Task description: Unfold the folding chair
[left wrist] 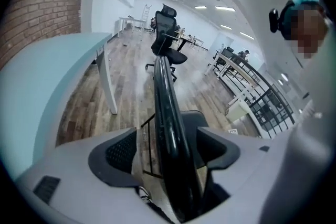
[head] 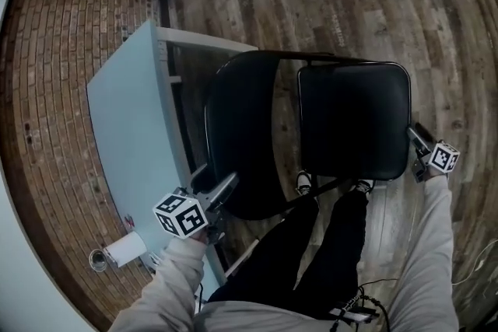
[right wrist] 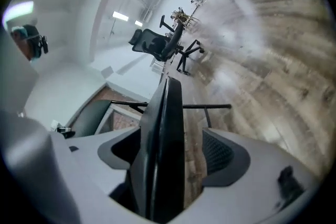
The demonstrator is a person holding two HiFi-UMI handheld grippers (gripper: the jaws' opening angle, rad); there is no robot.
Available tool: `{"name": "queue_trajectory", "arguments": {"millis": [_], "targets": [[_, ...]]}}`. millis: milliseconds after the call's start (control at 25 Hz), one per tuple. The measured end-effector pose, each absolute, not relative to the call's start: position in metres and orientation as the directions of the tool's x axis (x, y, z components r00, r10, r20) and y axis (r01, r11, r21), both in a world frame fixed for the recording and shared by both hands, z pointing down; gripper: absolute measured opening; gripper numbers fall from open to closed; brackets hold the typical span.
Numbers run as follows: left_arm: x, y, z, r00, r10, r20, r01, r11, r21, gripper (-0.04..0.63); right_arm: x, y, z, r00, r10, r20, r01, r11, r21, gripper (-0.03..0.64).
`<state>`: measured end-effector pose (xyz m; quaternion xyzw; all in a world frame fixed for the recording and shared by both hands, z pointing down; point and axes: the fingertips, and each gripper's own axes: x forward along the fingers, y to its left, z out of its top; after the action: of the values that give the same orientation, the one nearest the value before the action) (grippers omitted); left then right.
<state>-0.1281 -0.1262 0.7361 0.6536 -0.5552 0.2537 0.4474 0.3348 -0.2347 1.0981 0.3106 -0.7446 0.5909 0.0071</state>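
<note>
The black folding chair [head: 354, 120] stands on the wood floor right at the person's shoes [head: 304, 183], seat to the right and backrest [head: 241, 128] to the left. The pale blue table [head: 128, 120] crowds in just beside that backrest, and an office chair [left wrist: 167, 34] sits well off down the room. Left gripper [head: 222, 190] has its jaws wide apart with the backrest's rim [left wrist: 167, 113] running between them unpinched, and the right gripper [head: 419, 138] is spread just as wide astride the seat's edge [right wrist: 165, 128], no squeeze there either.
</note>
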Motion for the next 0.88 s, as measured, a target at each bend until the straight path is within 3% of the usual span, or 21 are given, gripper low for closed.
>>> {"name": "queue_trajectory", "arguments": {"millis": [200, 560, 760, 800, 840, 880], "targets": [[-0.152, -0.129, 0.683, 0.18, -0.54, 0.822, -0.984, -0.11, 0.143, 0.363, 0.348, -0.239, 1.001, -0.73, -0.522, 0.442, -0.598, 0.174, -0.783, 0.347], [-0.185, -0.127, 0.561, 0.218, -0.69, 0.691, -0.975, -0.114, 0.193, 0.368, 0.278, -0.244, 0.755, -0.668, -0.638, 0.384, -0.719, 0.42, -0.554, 0.345], [-0.22, -0.111, 0.5, 0.245, -0.77, 0.589, -0.962, -0.117, 0.247, 0.346, 0.258, -0.238, 0.627, -0.577, -0.728, 0.369, -0.796, 0.403, -0.451, 0.329], [-0.227, -0.105, 0.489, 0.254, -0.786, 0.563, -0.957, -0.12, 0.264, 0.295, 0.263, -0.235, 0.607, -0.538, -0.752, 0.38, -0.823, 0.373, -0.427, 0.258], [-0.233, -0.1, 0.477, 0.267, -0.803, 0.533, -0.95, -0.127, 0.284, 0.22, 0.268, -0.23, 0.588, -0.502, -0.771, 0.393, -0.846, 0.344, -0.407, 0.072], [-0.236, -0.097, 0.464, 0.282, -0.822, 0.495, -0.942, -0.14, 0.304, 0.133, 0.271, -0.226, 0.569, -0.478, -0.782, 0.401, -0.861, 0.325, -0.391, 0.008]]}}
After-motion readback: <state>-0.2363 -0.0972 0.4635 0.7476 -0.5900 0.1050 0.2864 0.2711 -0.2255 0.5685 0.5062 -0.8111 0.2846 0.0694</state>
